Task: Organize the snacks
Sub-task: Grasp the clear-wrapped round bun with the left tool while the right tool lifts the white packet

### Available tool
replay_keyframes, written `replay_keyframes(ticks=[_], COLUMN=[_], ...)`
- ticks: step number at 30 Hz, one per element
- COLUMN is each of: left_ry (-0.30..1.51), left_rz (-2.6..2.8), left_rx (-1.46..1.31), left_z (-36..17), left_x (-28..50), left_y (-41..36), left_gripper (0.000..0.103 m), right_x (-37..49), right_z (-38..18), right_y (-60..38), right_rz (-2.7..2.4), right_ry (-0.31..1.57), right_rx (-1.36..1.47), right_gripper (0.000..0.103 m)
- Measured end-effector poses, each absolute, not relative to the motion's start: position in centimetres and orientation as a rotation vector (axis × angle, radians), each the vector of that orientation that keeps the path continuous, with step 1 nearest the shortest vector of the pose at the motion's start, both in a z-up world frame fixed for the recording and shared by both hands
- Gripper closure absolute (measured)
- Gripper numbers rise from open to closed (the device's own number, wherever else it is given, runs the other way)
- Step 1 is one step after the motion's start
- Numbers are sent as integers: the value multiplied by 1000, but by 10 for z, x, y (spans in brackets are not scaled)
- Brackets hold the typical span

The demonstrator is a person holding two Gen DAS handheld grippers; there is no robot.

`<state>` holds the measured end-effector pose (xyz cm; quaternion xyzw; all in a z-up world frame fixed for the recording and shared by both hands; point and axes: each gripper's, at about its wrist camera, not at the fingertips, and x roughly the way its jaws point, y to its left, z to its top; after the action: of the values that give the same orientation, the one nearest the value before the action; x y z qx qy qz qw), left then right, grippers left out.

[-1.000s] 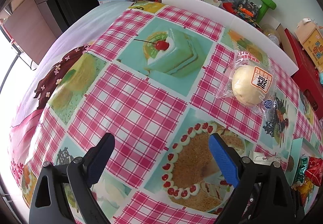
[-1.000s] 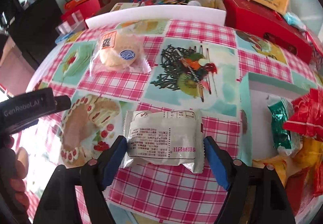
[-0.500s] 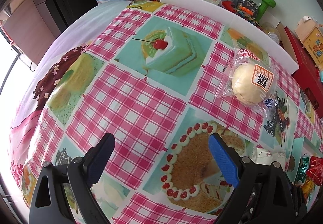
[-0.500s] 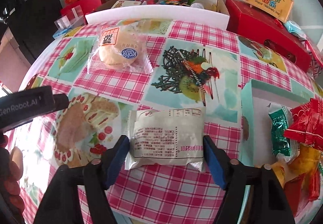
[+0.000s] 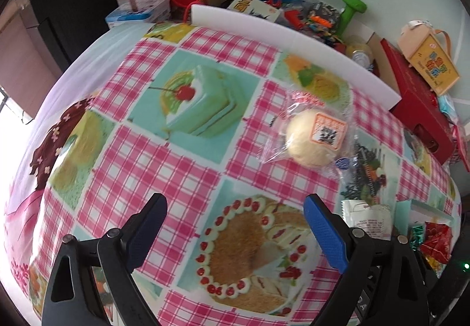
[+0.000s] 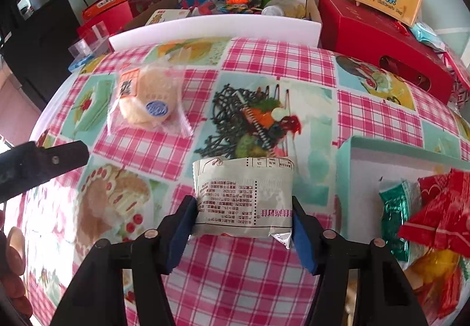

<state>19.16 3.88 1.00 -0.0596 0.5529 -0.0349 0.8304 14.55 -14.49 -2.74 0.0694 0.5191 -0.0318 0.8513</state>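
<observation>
The right gripper has just been closing on a silvery snack packet, and its blue pads now press the packet's two short sides, so the pick-up step of the tidying looks to be in hand. The packet sits low in the middle of the right wrist view, over the checked tablecloth. At about three o'clock from it lies a pale green box that already holds red, green and yellow wrapped snacks, which is probably where this packet belongs. The left gripper stands wide open with nothing between its fingers, poised above the printed round cake on the cloth. A bun in a clear bag lies at roughly one o'clock from it, well apart and untouched. The next move likely calls for the right hand to carry the packet toward three o'clock, clear the box wall, and only then let go above the other snacks. The soft wrapper may buckle or slip in the grip, so a steady, level carry seems wise.
</observation>
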Motion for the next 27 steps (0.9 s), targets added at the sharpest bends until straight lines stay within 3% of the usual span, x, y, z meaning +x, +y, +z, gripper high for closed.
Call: replay_keyframes(ticks=[13, 25, 26, 27], left_ry=[1143, 1221, 1217, 1209], left_rz=[-273, -285, -284, -279], left_rx=[-80, -138, -152, -157], left_z=[30, -3, -3, -2], left_x=[234, 267, 268, 267], left_y=[-6, -29, -28, -27], left_gripper=[9, 9, 10, 17], right_x=[161, 164, 163, 163], right_z=[-22, -17, -16, -16], right_y=[-161, -171, -171, -171], right_rz=[-83, -81, -81, -80], right_ry=[1104, 1092, 1091, 1090], right_rx=[164, 184, 186, 187], right_gripper=[40, 42, 42, 42])
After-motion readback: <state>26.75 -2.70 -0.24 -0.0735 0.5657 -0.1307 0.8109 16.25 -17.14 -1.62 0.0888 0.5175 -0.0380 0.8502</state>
